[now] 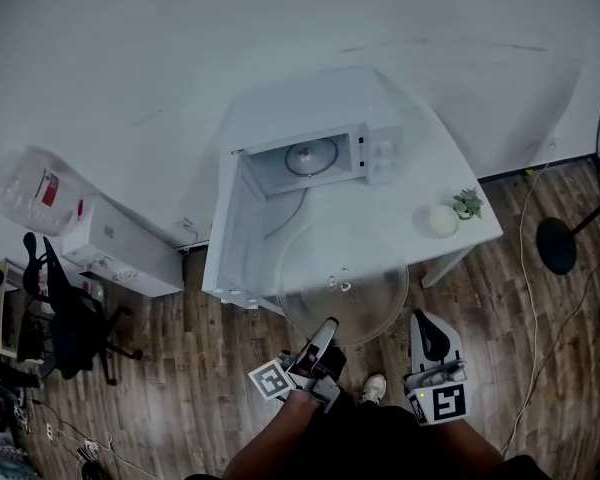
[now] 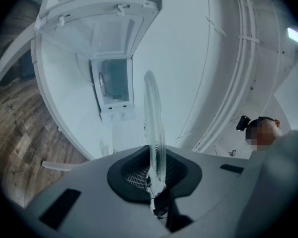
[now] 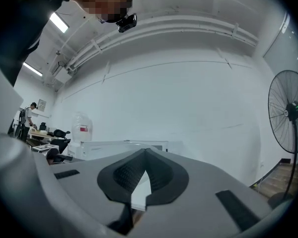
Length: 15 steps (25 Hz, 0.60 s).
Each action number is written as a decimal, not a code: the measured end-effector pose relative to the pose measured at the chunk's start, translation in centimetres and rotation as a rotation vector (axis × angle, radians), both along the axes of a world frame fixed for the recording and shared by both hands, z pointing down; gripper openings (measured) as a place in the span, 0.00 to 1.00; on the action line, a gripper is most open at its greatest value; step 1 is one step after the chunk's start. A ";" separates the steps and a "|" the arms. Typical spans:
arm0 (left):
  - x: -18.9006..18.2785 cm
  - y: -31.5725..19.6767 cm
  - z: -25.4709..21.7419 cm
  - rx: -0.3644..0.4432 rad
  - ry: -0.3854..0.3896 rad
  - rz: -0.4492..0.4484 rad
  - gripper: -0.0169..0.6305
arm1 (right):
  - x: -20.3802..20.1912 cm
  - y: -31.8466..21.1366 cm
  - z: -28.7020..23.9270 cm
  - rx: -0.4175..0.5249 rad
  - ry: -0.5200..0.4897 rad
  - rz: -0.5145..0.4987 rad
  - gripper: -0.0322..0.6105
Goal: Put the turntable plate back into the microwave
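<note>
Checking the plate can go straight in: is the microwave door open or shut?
Open. The microwave door stands swung out to the side, and the cavity behind it shows in the head view.

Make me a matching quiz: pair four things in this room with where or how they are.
Things:
1 clear round glass turntable plate
2 white microwave door
3 small green potted plant
4 black standing fan

States:
A on the brown wood floor
B swung open
C on the white table corner
D pinched in the left claw

Pairs: 1-D, 2-B, 3-C, 4-A
</note>
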<state>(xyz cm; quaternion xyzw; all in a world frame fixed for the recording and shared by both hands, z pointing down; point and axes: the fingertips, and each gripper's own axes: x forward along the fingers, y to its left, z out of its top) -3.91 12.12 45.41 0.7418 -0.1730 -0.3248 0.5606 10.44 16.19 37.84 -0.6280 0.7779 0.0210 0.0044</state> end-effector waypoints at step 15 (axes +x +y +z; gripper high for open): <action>1.7 -8.9 2.3 -0.043 0.004 -0.097 0.09 | 0.3 -10.3 0.6 -0.002 0.053 -0.121 0.08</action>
